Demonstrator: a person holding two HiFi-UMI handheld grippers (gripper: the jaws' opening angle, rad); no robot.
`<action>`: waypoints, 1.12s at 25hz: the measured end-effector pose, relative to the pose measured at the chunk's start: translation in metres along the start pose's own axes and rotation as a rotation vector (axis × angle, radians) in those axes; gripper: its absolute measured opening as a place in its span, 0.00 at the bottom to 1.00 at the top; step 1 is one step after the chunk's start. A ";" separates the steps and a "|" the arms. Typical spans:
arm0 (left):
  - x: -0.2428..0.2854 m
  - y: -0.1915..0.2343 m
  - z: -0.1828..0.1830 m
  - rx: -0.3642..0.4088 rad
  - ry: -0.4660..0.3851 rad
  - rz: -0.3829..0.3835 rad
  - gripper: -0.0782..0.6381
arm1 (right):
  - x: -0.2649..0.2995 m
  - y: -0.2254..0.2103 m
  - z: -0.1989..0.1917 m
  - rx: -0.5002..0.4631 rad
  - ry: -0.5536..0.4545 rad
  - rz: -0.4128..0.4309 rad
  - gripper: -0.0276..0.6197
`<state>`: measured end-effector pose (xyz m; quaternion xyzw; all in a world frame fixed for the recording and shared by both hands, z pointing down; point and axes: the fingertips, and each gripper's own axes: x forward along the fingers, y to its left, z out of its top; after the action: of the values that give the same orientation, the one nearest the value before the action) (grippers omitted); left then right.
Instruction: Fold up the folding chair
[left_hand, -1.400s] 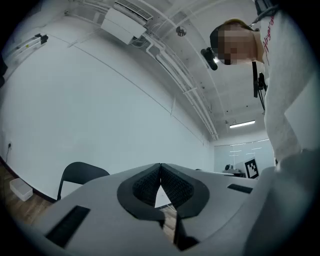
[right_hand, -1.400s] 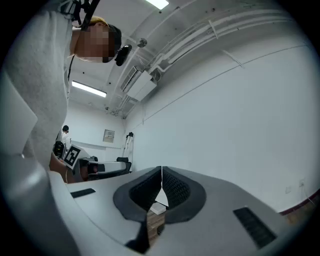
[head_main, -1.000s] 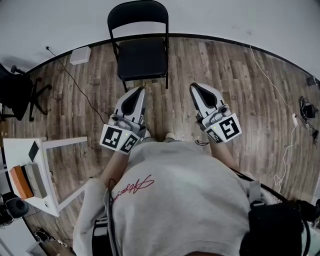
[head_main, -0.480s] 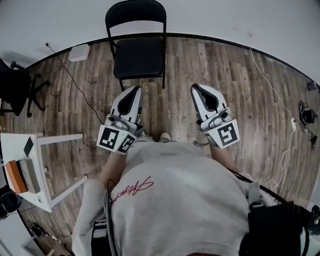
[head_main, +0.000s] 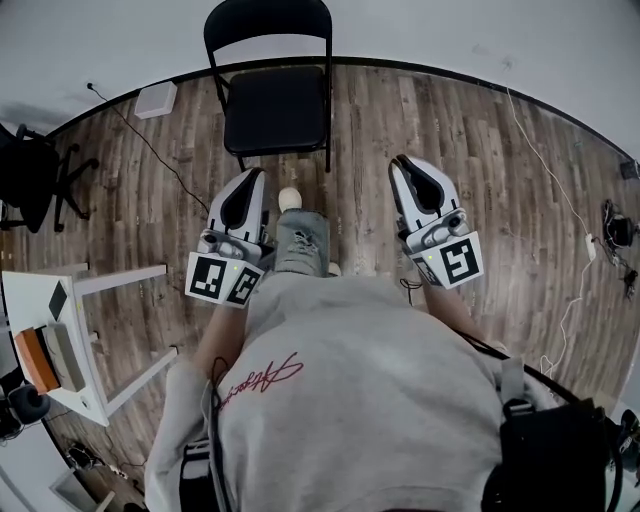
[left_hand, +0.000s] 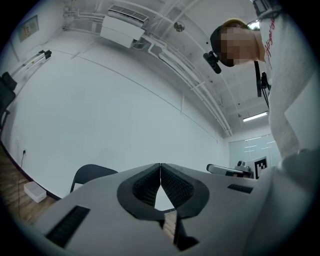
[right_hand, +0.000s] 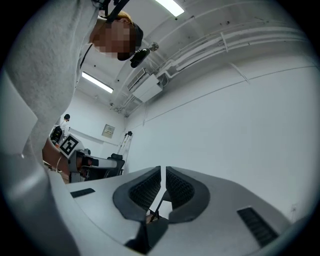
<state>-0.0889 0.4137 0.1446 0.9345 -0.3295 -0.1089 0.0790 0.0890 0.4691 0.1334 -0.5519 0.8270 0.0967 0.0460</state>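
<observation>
Head view: folding chair (head_main: 275, 105) near the wall (head_main: 450, 30), wood floor (head_main: 430, 115) around it.

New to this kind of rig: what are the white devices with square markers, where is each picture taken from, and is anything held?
No robot here: a person in a grey sweatshirt holds a white two-fingered gripper in each hand, the left gripper and the right gripper; the marker cubes belong to them. One picture comes from a camera on the person's head, looking down. The other two come from cameras riding on each gripper, looking along its fingers. Both pairs are shut, holding nothing. Ahead, on the wooden plank floor, the black metal folding chair stands unfolded, untouched.
</observation>
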 end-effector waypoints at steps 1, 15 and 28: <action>0.009 0.005 -0.001 -0.005 -0.006 -0.006 0.13 | 0.008 -0.004 -0.001 -0.002 -0.003 -0.003 0.07; 0.173 0.132 -0.015 0.093 0.043 -0.113 0.13 | 0.199 -0.096 -0.068 0.002 0.077 -0.047 0.08; 0.250 0.177 -0.055 -0.018 0.146 -0.130 0.13 | 0.275 -0.136 -0.138 0.127 0.184 -0.056 0.08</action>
<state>0.0093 0.1231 0.1988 0.9587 -0.2604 -0.0482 0.1040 0.1128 0.1413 0.2028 -0.5774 0.8163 -0.0085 0.0074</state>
